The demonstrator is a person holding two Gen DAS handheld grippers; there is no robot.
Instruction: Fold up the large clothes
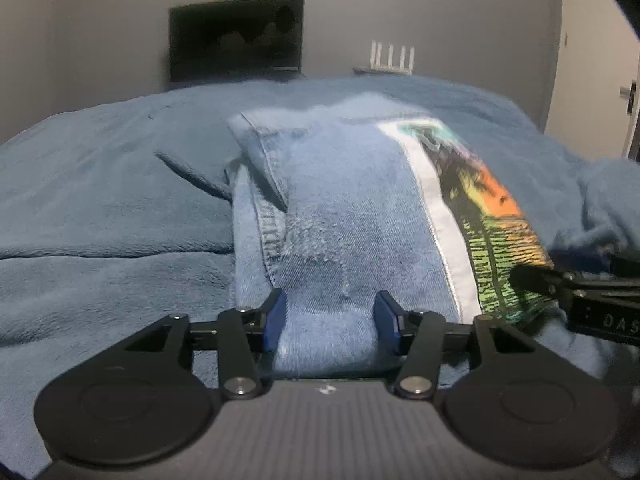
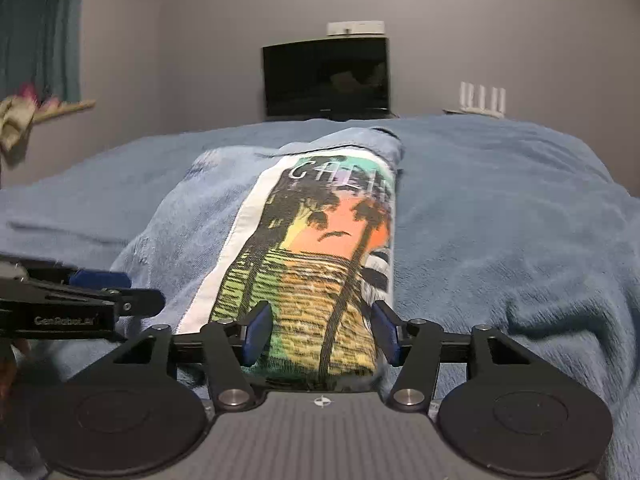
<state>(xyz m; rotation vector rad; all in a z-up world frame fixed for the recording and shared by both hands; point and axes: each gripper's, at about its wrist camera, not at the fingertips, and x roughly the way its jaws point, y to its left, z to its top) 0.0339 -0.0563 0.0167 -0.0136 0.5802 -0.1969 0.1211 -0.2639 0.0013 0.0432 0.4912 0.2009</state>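
Observation:
A light blue shirt (image 1: 352,216) with a colourful palm-tree print (image 2: 320,248) lies folded into a long strip on the bed. My left gripper (image 1: 330,320) is open, with its blue pads either side of the near left edge of the shirt. My right gripper (image 2: 320,330) is open over the near edge of the printed part. The right gripper shows at the right of the left wrist view (image 1: 576,292). The left gripper shows at the left of the right wrist view (image 2: 100,292).
A blue fleece blanket (image 1: 100,208) covers the bed and is bunched at the right (image 2: 540,280). A dark screen (image 2: 326,78) and a white router (image 2: 482,98) stand against the far wall. A curtain (image 2: 40,28) hangs at the left.

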